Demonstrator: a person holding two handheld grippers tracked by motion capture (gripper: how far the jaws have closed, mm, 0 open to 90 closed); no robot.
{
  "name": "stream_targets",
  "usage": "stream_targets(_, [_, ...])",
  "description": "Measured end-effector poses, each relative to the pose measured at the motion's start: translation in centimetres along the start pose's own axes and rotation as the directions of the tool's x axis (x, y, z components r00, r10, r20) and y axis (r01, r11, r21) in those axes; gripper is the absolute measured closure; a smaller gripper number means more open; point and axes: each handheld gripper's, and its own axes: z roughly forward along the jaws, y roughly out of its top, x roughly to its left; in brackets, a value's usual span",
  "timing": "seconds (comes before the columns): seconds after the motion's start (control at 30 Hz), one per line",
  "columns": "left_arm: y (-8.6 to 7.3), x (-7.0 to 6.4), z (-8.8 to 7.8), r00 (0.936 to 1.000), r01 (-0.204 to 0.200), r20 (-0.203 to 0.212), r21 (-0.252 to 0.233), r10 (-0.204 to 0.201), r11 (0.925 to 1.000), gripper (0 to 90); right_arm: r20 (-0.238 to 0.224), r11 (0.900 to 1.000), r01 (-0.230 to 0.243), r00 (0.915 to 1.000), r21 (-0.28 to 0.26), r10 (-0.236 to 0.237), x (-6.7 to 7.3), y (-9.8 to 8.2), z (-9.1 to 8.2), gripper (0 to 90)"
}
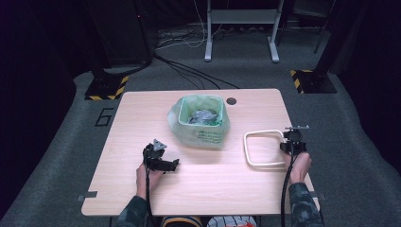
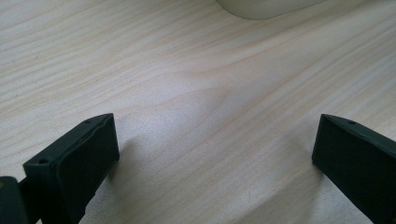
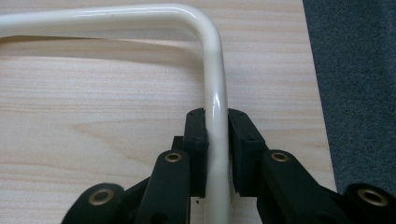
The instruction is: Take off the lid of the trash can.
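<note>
A white rectangular tube frame [image 1: 262, 133] lies on the right side of the wooden table [image 1: 142, 113]. My right gripper [image 1: 290, 144] is shut on the frame's right-hand bar, near the table's right edge. In the right gripper view the two black pads [image 3: 196, 140] clamp the glossy frame bar [image 3: 212, 60] just below its rounded corner, with my right gripper [image 3: 215, 119] low over the table. My left gripper [image 1: 166, 163] rests low at the front left, open with nothing between its jaws. In its own view my left gripper [image 2: 214, 130] frames only bare wood.
A small bin lined with a green bag [image 1: 201, 124] stands mid-table and holds crumpled grey material [image 1: 203, 116]. A round cable hole [image 1: 231, 100] sits behind it. Grey carpet [image 3: 355, 93] begins right of the table edge. A pale rounded edge [image 2: 266, 7] lies ahead of the left gripper.
</note>
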Motion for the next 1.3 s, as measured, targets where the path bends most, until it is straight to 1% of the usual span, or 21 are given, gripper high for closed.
stream_targets(0.07, [0.0,0.0,0.0,1.0,0.002,-0.002,0.0,-0.002,1.0,0.2,-0.011,1.0,0.008,0.9999,-0.008,-0.008,0.0,-0.1,-0.1,74.2])
stream_targets(0.1, [0.0,0.0,0.0,1.0,0.002,-0.004,0.001,-0.002,1.0,0.1,-0.015,1.0,0.002,0.9999,-0.008,-0.002,0.1,-0.1,-0.1,72.9])
stream_targets(0.13, [0.0,0.0,0.0,1.0,0.002,-0.004,0.0,-0.002,1.0,0.1,-0.019,1.0,0.005,0.9998,-0.003,-0.005,0.1,-0.1,-0.1,69.4])
stream_targets(0.2, [0.0,0.0,0.0,1.0,0.002,-0.004,0.001,-0.002,1.0,0.0,-0.045,1.0,0.002,0.999,0.004,-0.002,0.0,-0.2,0.0,58.4])
stream_targets(0.23, [0.0,0.0,0.0,1.0,0.001,-0.004,0.001,-0.001,1.0,0.0,-0.056,1.0,0.001,0.9984,0.001,-0.001,-0.1,-0.2,-0.1,57.7])
stream_targets(0.27, [0.0,0.0,0.0,1.0,0.001,-0.004,0.002,-0.001,1.0,0.0,-0.068,1.0,0.001,0.9977,-0.003,-0.001,-0.1,-0.2,-0.2,53.4])
stream_targets(0.3, [0.0,0.0,0.0,1.0,0.001,-0.004,0.002,-0.001,1.0,0.0,-0.067,1.0,0.003,0.9977,0.0,-0.003,-0.1,-0.2,-0.2,47.5])
stream_targets(0.37, [0.0,-0.1,0.0,0.9999,0.006,-0.01,0.003,-0.006,1.0,0.0,-0.086,1.0,0.007,0.9963,-0.018,-0.008,-0.2,-0.1,-0.6,42.3])
stream_targets(0.4, [0.0,-0.2,0.0,0.9999,0.011,-0.012,0.003,-0.011,0.9999,0.0,-0.094,1.0,0.005,0.9956,-0.022,-0.007,-0.3,-0.1,-0.8,34.4])
stream_targets(0.47, [0.1,-0.2,-0.1,0.9999,0.008,-0.01,0.011,-0.008,0.9999,0.0,-0.117,0.999,0.0,0.9931,-0.037,-0.004,-0.2,0.1,-1.2,29.4])
stream_targets(0.53, [0.2,-0.2,-0.2,0.9996,0.026,-0.009,0.026,-0.026,0.9993,0.0,-0.131,0.999,0.006,0.9913,-0.051,-0.013,-0.1,0.3,-1.7,23.7])
stream_targets(0.6, [0.3,0.0,-0.4,0.9976,0.056,0.039,0.026,-0.057,0.9981,0.0,-0.149,0.998,0.013,0.9886,-0.064,-0.023,0.1,0.5,-2.2,21.0])
stream_targets(0.63, [0.4,0.2,-0.5,0.9949,0.076,0.064,0.027,-0.078,0.9967,0.0,-0.154,0.998,0.016,0.9878,-0.068,-0.026,0.1,0.6,-2.3,19.8])
stream_targets(0.67, [0.4,0.2,-0.6,0.9935,0.082,0.078,0.024,-0.083,0.9964,0.2,-0.163,0.997,0.017,0.9862,-0.072,-0.029,0.1,0.7,-2.5,17.9])
stream_targets(0.7, [0.5,0.2,-0.6,0.994,0.078,0.075,0.028,-0.08,0.9966,0.3,-0.172,0.997,0.017,0.9846,-0.076,-0.03,0.1,0.8,-2.6,17.4])
stream_targets(0.9, [0.8,0.5,-0.9,0.9886,0.102,0.109,0.025,-0.104,0.9945,0.2,-0.209,0.995,0.042,0.976,-0.09,-0.06,0.5,1.3,-3.1,10.6])
stream_targets(0.93, [0.9,0.6,-1.0,0.9891,0.098,0.109,0.025,-0.1,0.9949,0.2,-0.215,0.995,0.042,0.9749,-0.087,-0.06,0.7,1.3,-3.1,9.1])
stream_targets(1.0, [1.6,0.7,-1.3,0.9892,0.098,0.108,0.01,-0.099,0.9951,0.2,-0.224,0.995,0.062,0.9714,-0.083,-0.079,1.0,1.5,-3.1,6.2])
stream_targets(1.1, [2.6,0.8,-1.9,0.9896,0.09,0.112,-0.003,-0.09,0.9959,0.2,-0.237,0.994,0.068,0.9676,-0.083,-0.086,1.4,1.7,-3.2,3.1])
stream_targets(1.17, [3.2,0.9,-2.2,0.9912,0.082,0.106,-0.008,-0.08,0.9966,0.2,-0.241,0.993,0.076,0.9658,-0.092,-0.096,1.6,1.9,-3.3,2.7])
stream_targets(1.3, [4.4,1.1,-2.9,0.99,0.084,0.116,-0.025,-0.08,0.9962,0.2,-0.252,0.992,0.082,0.9623,-0.092,-0.102,2.1,2.4,-3.6,1.9])
